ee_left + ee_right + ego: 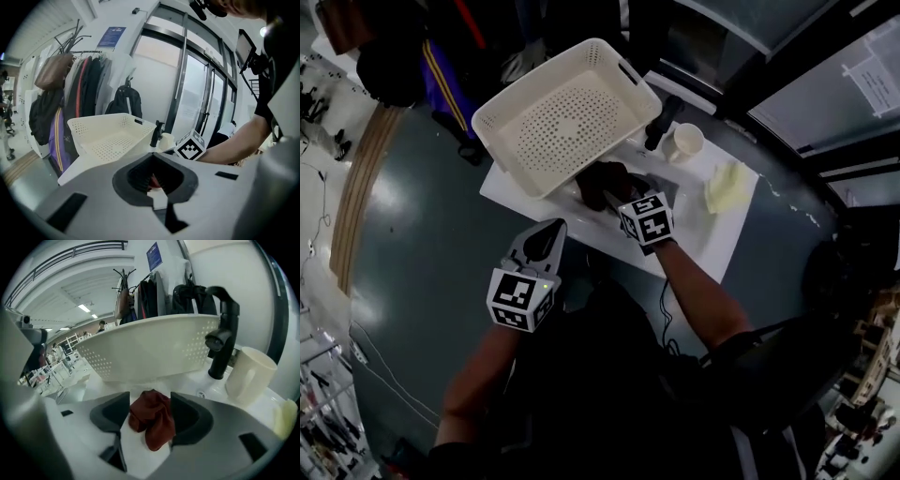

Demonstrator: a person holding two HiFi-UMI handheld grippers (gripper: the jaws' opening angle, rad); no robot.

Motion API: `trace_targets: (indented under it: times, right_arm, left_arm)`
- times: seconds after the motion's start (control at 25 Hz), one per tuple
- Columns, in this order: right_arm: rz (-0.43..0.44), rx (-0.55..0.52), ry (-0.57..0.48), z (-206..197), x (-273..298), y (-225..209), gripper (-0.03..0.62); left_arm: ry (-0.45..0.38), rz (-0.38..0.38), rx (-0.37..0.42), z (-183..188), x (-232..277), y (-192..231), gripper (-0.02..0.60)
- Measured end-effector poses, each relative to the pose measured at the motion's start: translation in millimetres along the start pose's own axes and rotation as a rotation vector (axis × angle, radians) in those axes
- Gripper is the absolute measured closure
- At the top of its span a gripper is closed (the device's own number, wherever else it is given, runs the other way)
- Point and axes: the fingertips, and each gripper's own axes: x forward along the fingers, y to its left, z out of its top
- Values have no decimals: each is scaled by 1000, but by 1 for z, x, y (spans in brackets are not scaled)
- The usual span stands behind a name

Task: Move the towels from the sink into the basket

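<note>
Dark red cloth, the towel lies crumpled in the sink in the head view, beside the tilted white basket and just ahead of the right gripper. The left gripper view shows the left gripper with its jaws tip to tip on nothing, aimed at the basket. The right gripper view shows that gripper's jaws apart astride the towel, which looks soft, light and limp, best pinched at its bunched middle.
</note>
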Motion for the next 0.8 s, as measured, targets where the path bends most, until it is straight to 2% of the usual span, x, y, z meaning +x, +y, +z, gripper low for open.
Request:
trace_targets:
  times: [0.36,0.8]
  right_arm:
    - [84,-26,118,-35,64,-7,281]
    - [109,-59,225,-70,116,-12,275]
  left_arm:
    - [31,135,-53,-19,6,10,578]
    - [61,246,-126,-39,4,14,577]
